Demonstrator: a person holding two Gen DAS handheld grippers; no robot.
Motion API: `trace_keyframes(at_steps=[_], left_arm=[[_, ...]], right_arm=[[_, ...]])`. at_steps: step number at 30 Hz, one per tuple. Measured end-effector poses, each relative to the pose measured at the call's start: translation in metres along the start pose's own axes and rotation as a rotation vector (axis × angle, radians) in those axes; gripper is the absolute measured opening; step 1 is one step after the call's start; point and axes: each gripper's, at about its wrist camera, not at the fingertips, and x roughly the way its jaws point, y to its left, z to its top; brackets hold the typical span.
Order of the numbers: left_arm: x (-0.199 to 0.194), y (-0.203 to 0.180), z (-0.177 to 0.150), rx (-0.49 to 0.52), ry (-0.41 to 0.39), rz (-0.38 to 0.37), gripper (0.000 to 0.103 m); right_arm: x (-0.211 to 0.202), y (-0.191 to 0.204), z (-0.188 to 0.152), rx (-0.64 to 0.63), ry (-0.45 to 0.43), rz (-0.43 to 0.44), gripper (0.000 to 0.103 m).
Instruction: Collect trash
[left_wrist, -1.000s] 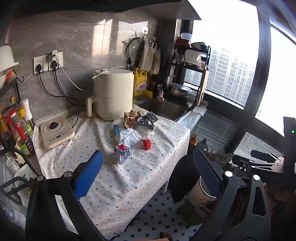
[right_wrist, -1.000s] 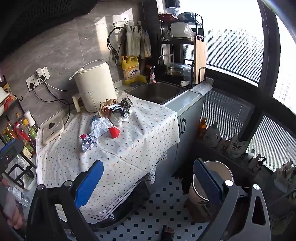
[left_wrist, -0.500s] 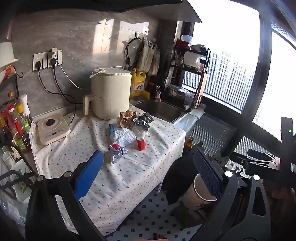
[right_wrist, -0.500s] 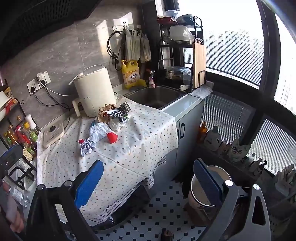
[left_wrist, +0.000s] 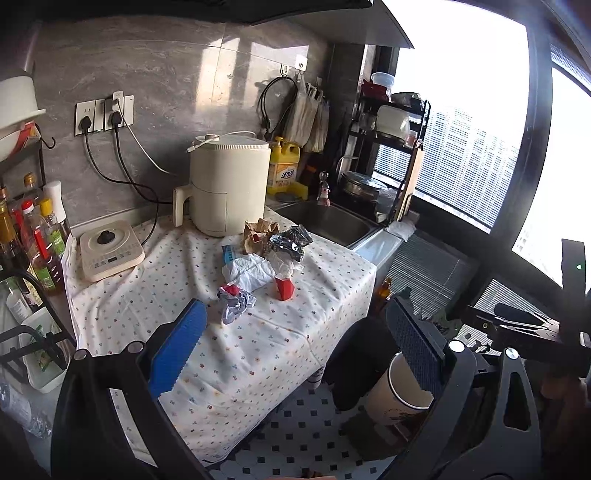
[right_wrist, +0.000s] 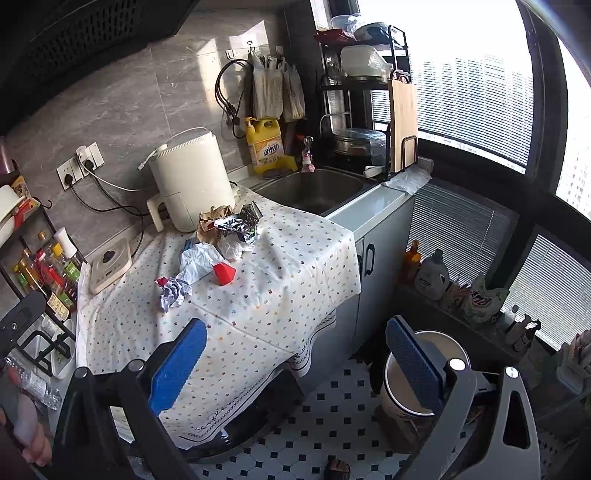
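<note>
Left wrist: appliance (left_wrist: 229, 188) behind trash (left_wrist: 258, 258).

Clothed counter (left_wrist: 258, 354); trash (left_wrist: 258, 258); fryer (left_wrist: 229, 188)

The yellow detergent jug (right_wrist: 264, 147) by the sink carries a label with dark characters too blurred to read, and print on the green-and-white pouch (right_wrist: 482, 301) under the window is likewise illegible.
</note>
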Motion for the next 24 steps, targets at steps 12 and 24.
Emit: trace_keyframes(at_steps=[12,24], left_arm=[[0.008,0.001,-0.006,-0.033,-0.005,0.03,0.097],[0.018,-0.002,-0.006,-0.046,-0.016,0.048,0.097]], right_arm=[[0.015,-0.005,0.005,-0.022,-0.002,0.04,0.095],[0.029,-0.009,0.012,-0.021,-0.002,0.067,0.095]])
